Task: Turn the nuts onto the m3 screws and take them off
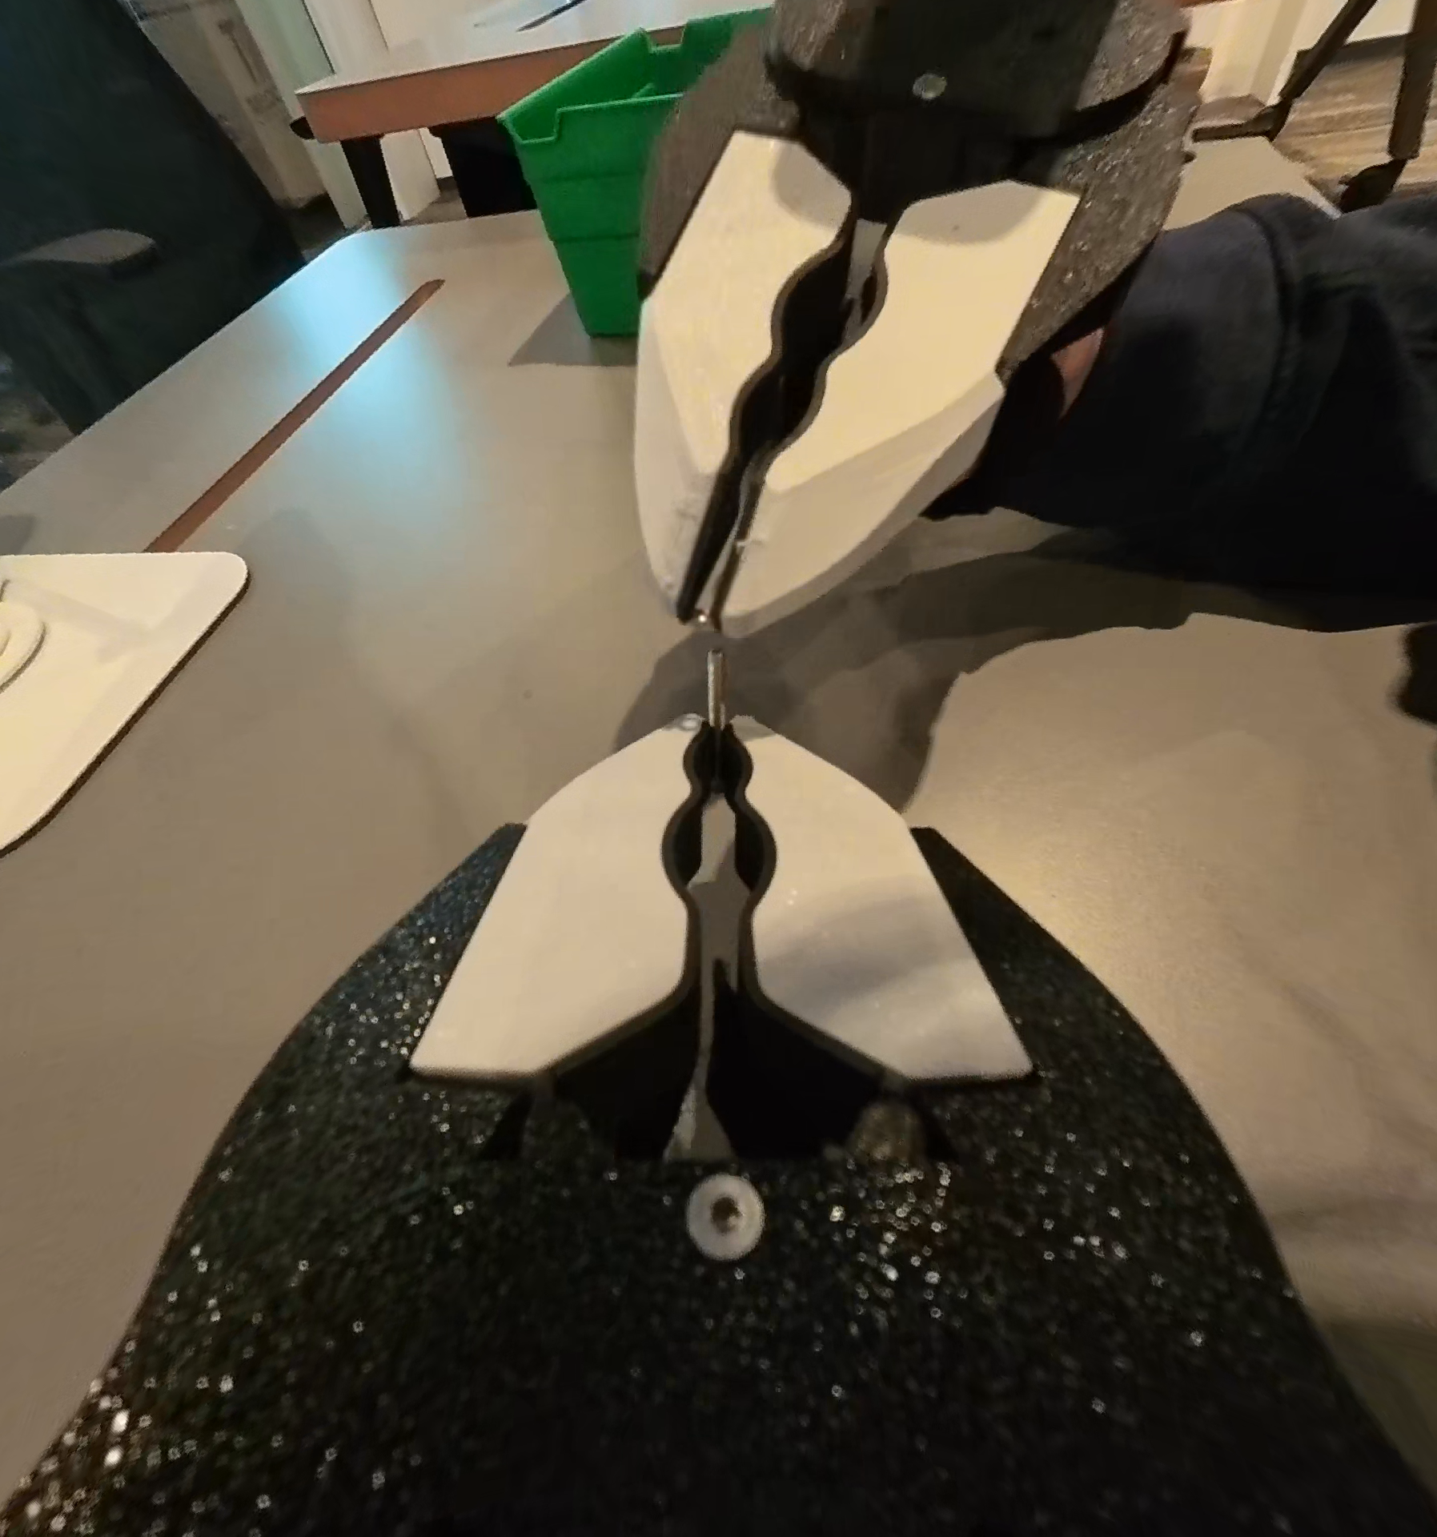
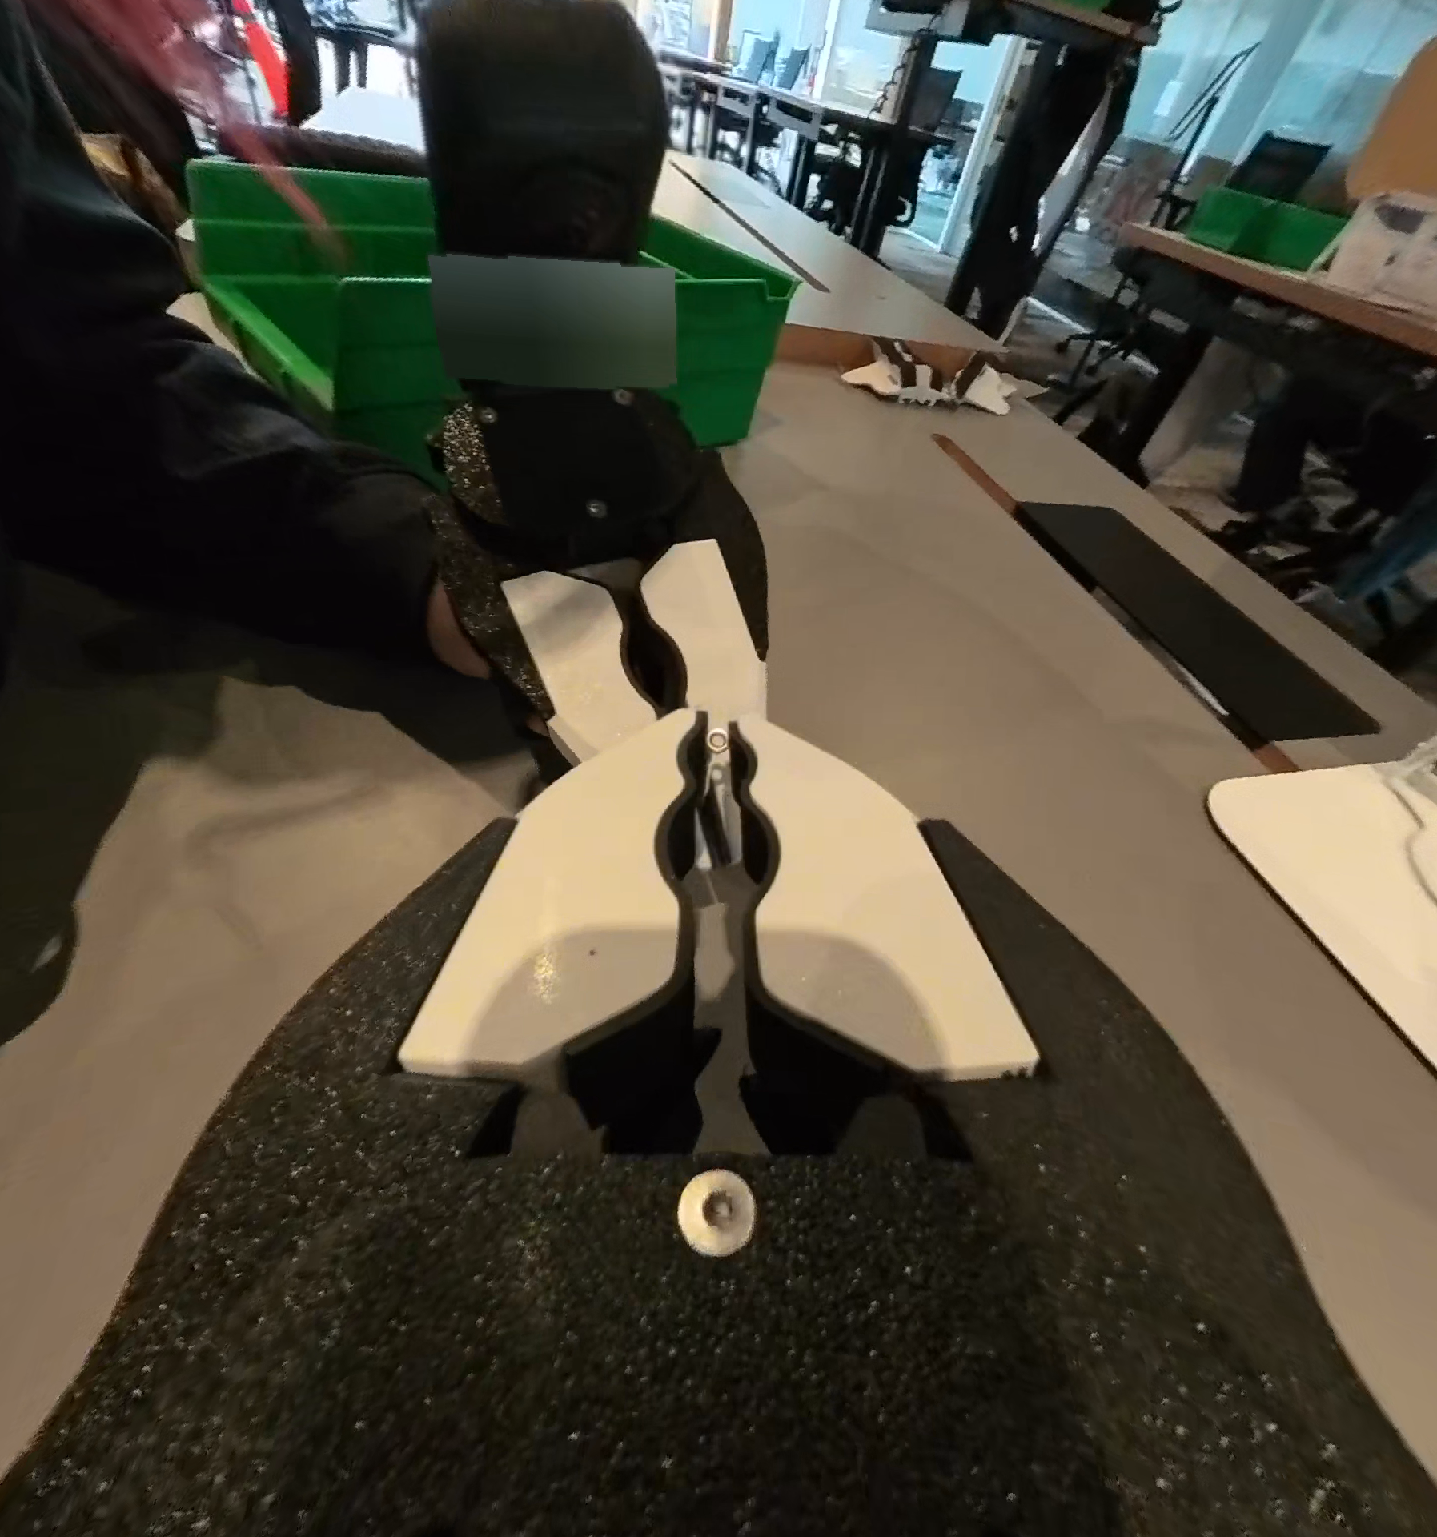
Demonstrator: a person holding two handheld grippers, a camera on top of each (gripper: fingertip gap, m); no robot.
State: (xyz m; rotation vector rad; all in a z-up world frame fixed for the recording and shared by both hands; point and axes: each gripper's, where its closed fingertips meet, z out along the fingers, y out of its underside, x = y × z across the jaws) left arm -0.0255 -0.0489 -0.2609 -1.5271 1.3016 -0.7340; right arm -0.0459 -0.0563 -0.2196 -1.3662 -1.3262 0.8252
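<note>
White left tongs (image 1: pixel 716 732) pinch a screw (image 1: pixel 714 686) pointing forward; right tongs (image 2: pixel 718 732), opposite, pinch a nut (image 2: pixel 716 738).

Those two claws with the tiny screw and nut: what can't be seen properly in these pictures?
- Screw head: left wrist view, hidden between the left claw's fingertips.
- Screw threads: too small, blurred.
- Nut: right wrist view, too small to show its shape.
- Green bin contents: hidden by its walls and the left claw.

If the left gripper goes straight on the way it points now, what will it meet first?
Probably the right gripper, whose white fingertips pinch a small silver metal nut just past the tip of the thin grey metal screw that the left gripper holds; depth is unclear.
</note>
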